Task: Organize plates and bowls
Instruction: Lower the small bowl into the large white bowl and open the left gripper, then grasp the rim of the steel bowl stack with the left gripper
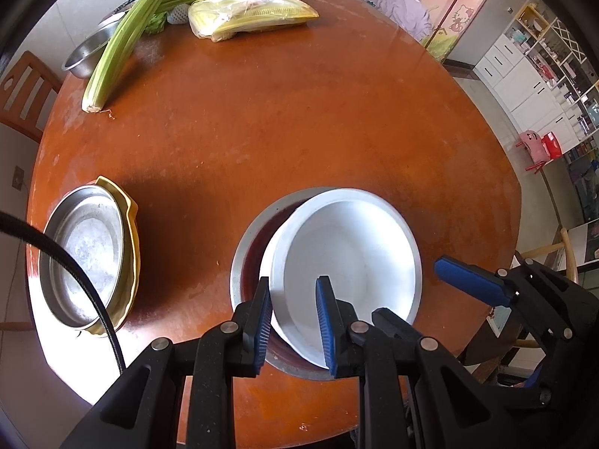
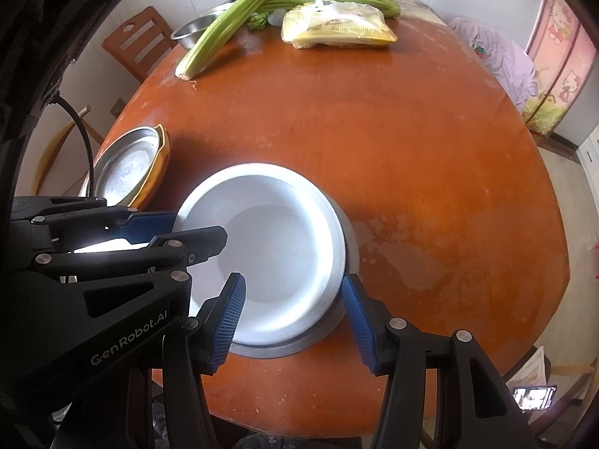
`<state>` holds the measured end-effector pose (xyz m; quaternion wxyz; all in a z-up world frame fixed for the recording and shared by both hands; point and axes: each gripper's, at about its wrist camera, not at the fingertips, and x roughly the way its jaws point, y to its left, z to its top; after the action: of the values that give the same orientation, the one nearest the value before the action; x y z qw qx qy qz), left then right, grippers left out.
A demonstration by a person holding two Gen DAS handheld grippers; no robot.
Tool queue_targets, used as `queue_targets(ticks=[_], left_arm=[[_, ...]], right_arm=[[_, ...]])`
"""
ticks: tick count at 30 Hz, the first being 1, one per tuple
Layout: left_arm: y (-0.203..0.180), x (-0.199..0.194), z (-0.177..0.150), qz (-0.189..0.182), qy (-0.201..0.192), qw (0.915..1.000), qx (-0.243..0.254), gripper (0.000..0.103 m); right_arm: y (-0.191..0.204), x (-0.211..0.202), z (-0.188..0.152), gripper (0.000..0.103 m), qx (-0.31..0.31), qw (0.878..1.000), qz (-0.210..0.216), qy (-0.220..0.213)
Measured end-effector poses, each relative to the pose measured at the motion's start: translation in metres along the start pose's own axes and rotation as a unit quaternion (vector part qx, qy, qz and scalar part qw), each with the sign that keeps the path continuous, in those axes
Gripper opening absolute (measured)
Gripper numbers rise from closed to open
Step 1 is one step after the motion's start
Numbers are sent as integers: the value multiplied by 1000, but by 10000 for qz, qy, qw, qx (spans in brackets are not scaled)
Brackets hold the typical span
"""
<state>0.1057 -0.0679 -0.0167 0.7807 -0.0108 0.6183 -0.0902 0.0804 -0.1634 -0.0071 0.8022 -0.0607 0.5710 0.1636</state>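
Left wrist view: my left gripper (image 1: 294, 318) sits at bottom centre, its two blue pads straddling the near-left rim of the white bowl (image 1: 348, 258). One pad (image 1: 264, 321) is outside the rim, the other inside. Whether they actually press the rim or just bracket it, I cannot tell.

White bowl sits tilted inside a steel bowl (image 1: 243, 262), shifted toward the right side of it, so the steel bowl's reddish inside shows as a crescent on the left. Both are at lower centre of the frame on the round orange-brown table (image 1: 299, 131).

Right gripper (image 1: 471, 280) comes in from the lower right, one blue finger pointing at the white bowl's right edge, apart from it.

Lower left of the frame: a steel plate (image 1: 86, 250) nested in a yellow dish (image 1: 129, 232), near the table edge, well apart from the bowls. A black cable (image 1: 75, 262) crosses over it.

Upper left: celery stalks (image 1: 123, 41) lying over another steel basin (image 1: 84, 56), with a plastic bag of yellow food (image 1: 254, 15) beside them.

Right wrist view: my right gripper (image 2: 294, 314) has its jaws spread wide, either side of the near rim of the stacked bowls. Right pad is just beside the steel bowl's (image 2: 348, 239) outer wall, left pad over the white bowl (image 2: 269, 250); contact unclear. Left gripper (image 2: 194, 239) reaches in from the left at the white bowl's rim.
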Motion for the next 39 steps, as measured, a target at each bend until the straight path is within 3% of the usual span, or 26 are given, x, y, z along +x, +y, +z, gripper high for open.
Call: queue_targets(ticks=[24,28,34,39], left_arm=[[20,-17,-2,99,-147,9995,-264,24],[24,-18,-5,2,-109,9995,-310,27],[27,-7,-7,-24,-10,9991,-435,40],[34,6,-6,-41,112,9980,-613,42]], right_arm=[[-14,-14,-1,57,271,9993,-124,-214],[-23,-13,-1,63,429,9988,-131,-197],[-31,-3,-2,63,637,9979,-37,-60],[-36,9,-3,63,725,9973,14,95]])
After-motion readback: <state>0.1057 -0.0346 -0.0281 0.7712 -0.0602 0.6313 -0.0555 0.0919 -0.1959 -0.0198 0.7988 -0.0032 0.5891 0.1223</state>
